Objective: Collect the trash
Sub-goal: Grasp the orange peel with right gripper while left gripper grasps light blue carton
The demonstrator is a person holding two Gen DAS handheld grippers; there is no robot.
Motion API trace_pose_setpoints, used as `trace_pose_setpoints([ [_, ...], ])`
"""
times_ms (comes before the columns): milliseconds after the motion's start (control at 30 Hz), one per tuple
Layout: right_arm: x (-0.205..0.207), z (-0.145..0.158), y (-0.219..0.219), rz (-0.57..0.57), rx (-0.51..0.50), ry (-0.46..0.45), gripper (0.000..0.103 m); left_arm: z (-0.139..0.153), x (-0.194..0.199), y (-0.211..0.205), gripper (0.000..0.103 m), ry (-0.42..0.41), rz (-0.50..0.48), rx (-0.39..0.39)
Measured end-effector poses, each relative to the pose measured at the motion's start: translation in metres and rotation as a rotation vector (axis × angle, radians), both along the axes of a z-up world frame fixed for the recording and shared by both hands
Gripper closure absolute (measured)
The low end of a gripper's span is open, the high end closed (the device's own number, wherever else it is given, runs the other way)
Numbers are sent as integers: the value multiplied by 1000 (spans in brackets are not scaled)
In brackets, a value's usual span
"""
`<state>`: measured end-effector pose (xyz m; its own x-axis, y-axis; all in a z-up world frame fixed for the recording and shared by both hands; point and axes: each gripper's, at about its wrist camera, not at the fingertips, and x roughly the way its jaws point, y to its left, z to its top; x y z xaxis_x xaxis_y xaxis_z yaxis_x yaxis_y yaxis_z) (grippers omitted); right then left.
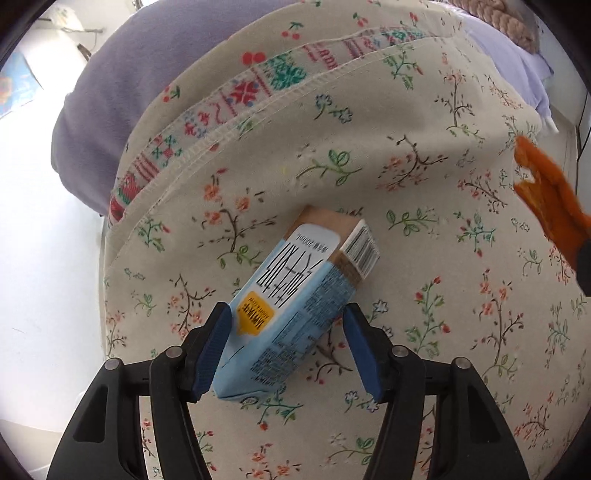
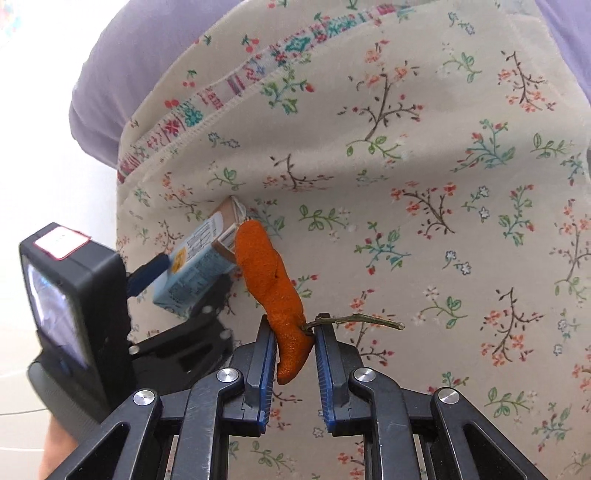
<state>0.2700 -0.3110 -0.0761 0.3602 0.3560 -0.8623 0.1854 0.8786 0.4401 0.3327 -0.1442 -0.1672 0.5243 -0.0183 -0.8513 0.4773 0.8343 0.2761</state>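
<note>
A light-blue drink carton (image 1: 295,295) with a brown end rests tilted on the floral cloth (image 1: 406,206). My left gripper (image 1: 286,312) is shut on its lower half, one blue pad against each side. The right wrist view shows the same carton (image 2: 199,266) in the left gripper (image 2: 173,291) at the left. My right gripper (image 2: 293,326) is shut on a long strip of orange peel (image 2: 273,280) that sticks up past the pads, and a thin brown stem (image 2: 365,319) juts out to the right. The peel (image 1: 546,192) also shows at the right edge of the left wrist view.
The floral cloth has a stitched patterned band (image 1: 236,99) and lies over a purple cushion (image 1: 122,92). White floor (image 1: 40,229) lies to the left. A braided rope-like item (image 1: 502,18) sits at the top right. The left gripper's camera block (image 2: 70,295) stands close to the right gripper.
</note>
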Motion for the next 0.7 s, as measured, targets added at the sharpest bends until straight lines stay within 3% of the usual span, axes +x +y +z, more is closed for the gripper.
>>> trace_pose_setpoints([
  [167,-2,11,-2,2,13,-35,84,16,-1,-1,55,0,-24,-34],
  [367,-4,13,-2,2,29,-52,84,28,8,14,63,30,-22,-78],
  [700,-6,21,-9,-23,40,-75,84,53,3,11,67,94,-53,-189],
])
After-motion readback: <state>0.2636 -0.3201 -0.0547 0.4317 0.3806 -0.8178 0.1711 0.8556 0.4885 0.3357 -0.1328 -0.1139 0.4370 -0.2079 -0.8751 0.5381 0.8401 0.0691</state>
